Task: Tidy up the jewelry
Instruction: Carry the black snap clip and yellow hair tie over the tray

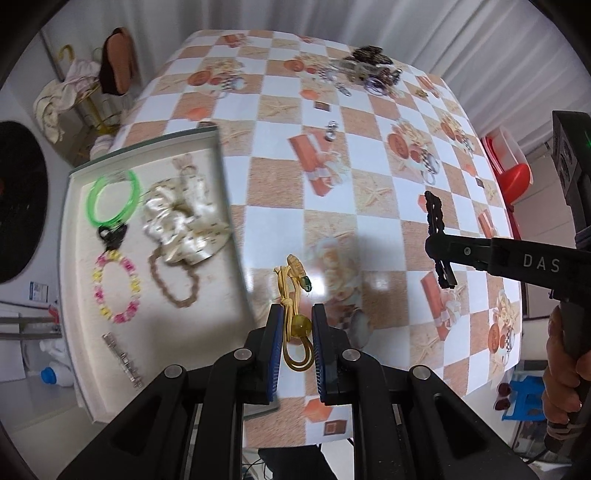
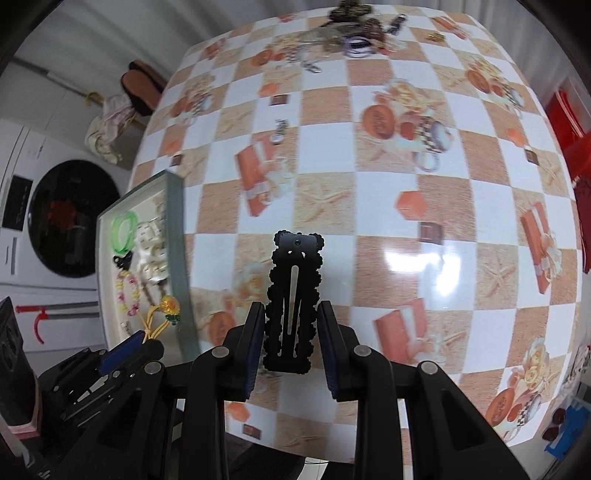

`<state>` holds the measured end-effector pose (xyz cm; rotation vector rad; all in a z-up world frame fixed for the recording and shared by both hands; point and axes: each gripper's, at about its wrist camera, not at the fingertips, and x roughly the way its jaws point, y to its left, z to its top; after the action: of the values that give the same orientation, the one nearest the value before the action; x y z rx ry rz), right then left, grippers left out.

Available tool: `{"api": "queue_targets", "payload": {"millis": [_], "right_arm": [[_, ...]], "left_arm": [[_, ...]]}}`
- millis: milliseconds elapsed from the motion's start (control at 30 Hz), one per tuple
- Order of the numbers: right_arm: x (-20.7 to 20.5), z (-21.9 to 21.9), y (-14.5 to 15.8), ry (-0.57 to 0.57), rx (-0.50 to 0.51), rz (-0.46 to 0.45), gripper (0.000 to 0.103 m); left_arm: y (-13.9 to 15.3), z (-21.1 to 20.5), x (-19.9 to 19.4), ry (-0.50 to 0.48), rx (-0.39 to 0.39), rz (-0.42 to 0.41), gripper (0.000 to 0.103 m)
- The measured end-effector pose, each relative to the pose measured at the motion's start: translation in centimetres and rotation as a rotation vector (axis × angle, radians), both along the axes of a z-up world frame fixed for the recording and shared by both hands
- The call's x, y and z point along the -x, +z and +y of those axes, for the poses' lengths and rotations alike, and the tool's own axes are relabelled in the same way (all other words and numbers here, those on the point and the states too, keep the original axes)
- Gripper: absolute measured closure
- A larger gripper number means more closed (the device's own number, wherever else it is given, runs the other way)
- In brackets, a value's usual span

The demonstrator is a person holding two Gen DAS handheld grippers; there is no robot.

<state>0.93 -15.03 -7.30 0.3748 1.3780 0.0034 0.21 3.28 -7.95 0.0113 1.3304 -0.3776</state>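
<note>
My left gripper (image 1: 297, 314) is shut on a yellow elastic hair tie with a flower charm (image 1: 291, 291), held above the table just right of the white tray (image 1: 218, 155). In the right wrist view the same tie (image 2: 168, 308) hangs over the tray's edge (image 2: 175, 221). My right gripper (image 2: 291, 317) is shut on a black scalloped hair clip (image 2: 293, 295), held upright above the table; it also shows in the left wrist view (image 1: 437, 240). The tray holds a green bangle (image 1: 112, 199), a cream scrunchie (image 1: 184, 221), a pink-yellow bead bracelet (image 1: 116, 288), a brown chain (image 1: 173, 280) and a metal clip (image 1: 123, 360).
A pile of loose jewelry (image 1: 365, 70) lies at the table's far edge, also in the right wrist view (image 2: 351, 33). A small silver piece (image 1: 331, 130) lies mid-table. A red-and-white container (image 1: 511, 166) stands off the right edge. A washing machine (image 2: 70, 218) stands left.
</note>
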Motion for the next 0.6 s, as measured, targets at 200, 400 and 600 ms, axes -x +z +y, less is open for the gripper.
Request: {"api": "queue_targets", "payload": {"millis": [200,400,600], "right_arm": [[-0.8,3.9,0.3,0.079,-0.015,-0.006,0.072],[-1.6,7.9,0.4,0.176,-0.026,-0.001,0.072],[-1.7,11.6,-0.1,0.272,-0.037,0.015,0.072]], "left_arm": [[0.0,3.5,0.5,0.073,-0.006,0.0,0.082],[-0.3,7.1,1.3,0.16,-0.014,0.009,0.082],[-1.1,10.0,2.3,0.225,-0.03,0.027,0.082]]}}
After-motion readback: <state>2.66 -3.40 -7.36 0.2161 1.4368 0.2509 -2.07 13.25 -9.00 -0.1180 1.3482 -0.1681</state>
